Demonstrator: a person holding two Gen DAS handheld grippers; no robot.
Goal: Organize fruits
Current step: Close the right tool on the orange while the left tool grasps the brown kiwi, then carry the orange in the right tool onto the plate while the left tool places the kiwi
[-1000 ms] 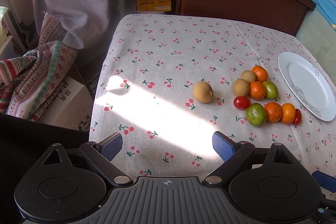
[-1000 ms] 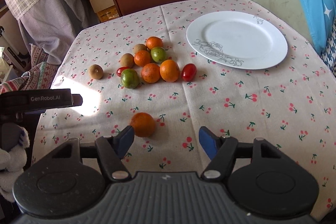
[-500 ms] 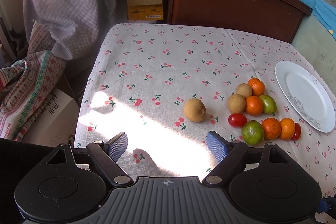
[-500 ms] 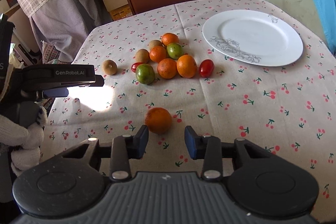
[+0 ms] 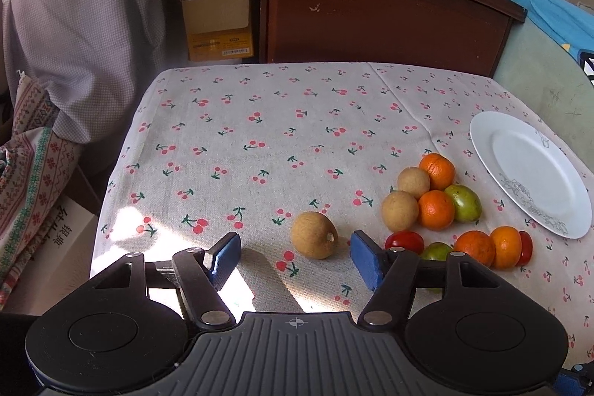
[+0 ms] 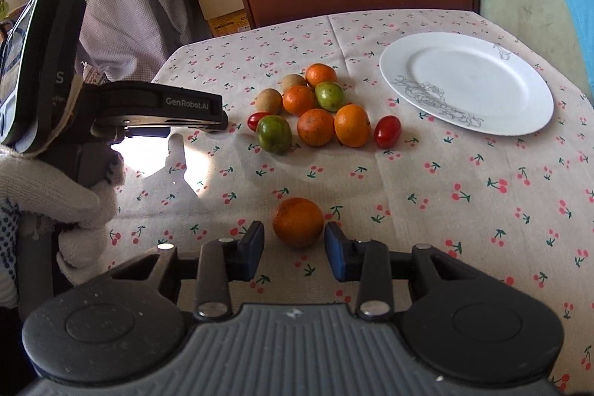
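Blue-padded jaws of the left gripper, just closing, straddle a brown fruit on the table without touching, hiding a green fruit partly, while the right gripper, also closing, brackets a lone orange, contact unclear.

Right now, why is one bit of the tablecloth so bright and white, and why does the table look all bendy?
Left wrist view: sun falls in a patch on the tablecloth near the left gripper, whose fingers throw dark shadows. Right wrist view: the same patch glares white, washing out the cherry print beside the gloved hand. Both views: the fisheye lens curves the table's edges and stretches the plate.
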